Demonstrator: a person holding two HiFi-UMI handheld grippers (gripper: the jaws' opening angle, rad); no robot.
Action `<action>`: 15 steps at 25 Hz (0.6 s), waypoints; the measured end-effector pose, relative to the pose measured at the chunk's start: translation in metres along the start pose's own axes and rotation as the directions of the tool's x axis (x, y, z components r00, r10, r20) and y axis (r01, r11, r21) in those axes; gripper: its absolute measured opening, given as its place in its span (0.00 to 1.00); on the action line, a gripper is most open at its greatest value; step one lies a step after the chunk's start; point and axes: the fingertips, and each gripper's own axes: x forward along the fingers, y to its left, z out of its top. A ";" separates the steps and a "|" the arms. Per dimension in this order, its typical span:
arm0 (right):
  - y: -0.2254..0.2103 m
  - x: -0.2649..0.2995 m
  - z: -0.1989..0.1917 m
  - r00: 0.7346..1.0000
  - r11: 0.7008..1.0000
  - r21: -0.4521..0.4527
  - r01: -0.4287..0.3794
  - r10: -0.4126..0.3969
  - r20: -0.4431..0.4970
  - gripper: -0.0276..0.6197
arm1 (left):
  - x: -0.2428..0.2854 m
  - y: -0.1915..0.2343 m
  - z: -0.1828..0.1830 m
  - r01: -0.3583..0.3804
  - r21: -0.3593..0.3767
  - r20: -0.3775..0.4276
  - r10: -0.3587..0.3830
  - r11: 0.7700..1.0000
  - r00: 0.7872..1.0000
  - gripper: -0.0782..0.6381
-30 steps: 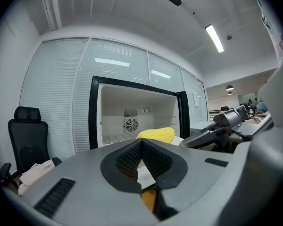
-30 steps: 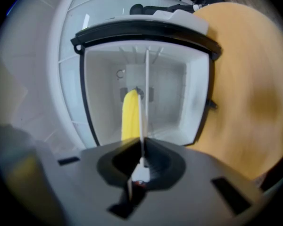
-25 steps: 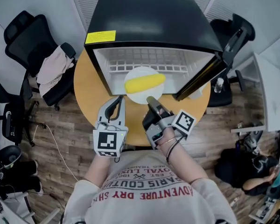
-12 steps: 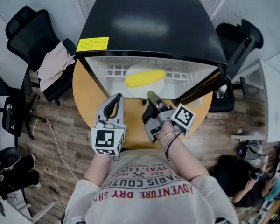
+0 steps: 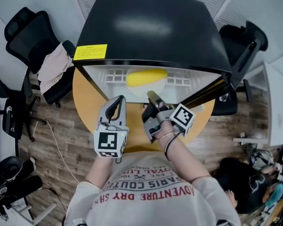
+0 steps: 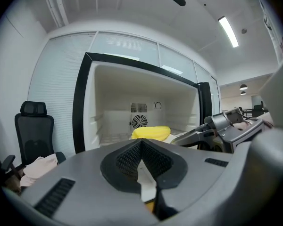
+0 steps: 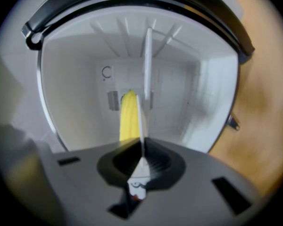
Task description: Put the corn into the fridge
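Observation:
A yellow corn cob [image 5: 146,76] lies on a white plate [image 5: 171,82] inside the open black fridge [image 5: 151,27], half hidden under the fridge's top. My right gripper [image 5: 151,96] reaches to the fridge mouth and is shut on the plate's near rim. The right gripper view is rolled, so the plate [image 7: 145,74] shows edge-on running into my right gripper [image 7: 142,147], with the corn [image 7: 128,117] beside it. My left gripper [image 5: 119,99] hovers shut and empty in front of the fridge, left of the plate. In the left gripper view the corn [image 6: 151,132] sits beyond my left gripper [image 6: 140,142].
The fridge stands on a round wooden table [image 5: 87,100]; its door [image 5: 240,65] hangs open to the right. A black office chair [image 5: 26,32] draped with clothing [image 5: 52,65] stands at the left, another chair [image 5: 240,34] behind the door. Cables lie on the wood floor [image 5: 52,140].
Both grippers have moved toward the fridge. The plate with the corn has gone deeper inside, so less of it shows under the fridge's top.

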 end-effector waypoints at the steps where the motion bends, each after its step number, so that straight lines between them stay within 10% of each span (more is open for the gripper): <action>1: 0.000 0.002 0.001 1.000 1.000 0.000 -0.001 0.001 0.005 0.10 | 0.002 0.000 0.001 0.002 0.004 0.001 -0.002 1.000 1.000 0.14; 15: 0.001 0.027 0.013 0.998 0.999 0.026 -0.032 0.031 0.049 0.22 | 0.008 0.006 0.003 0.014 0.012 0.008 -0.015 1.000 1.000 0.14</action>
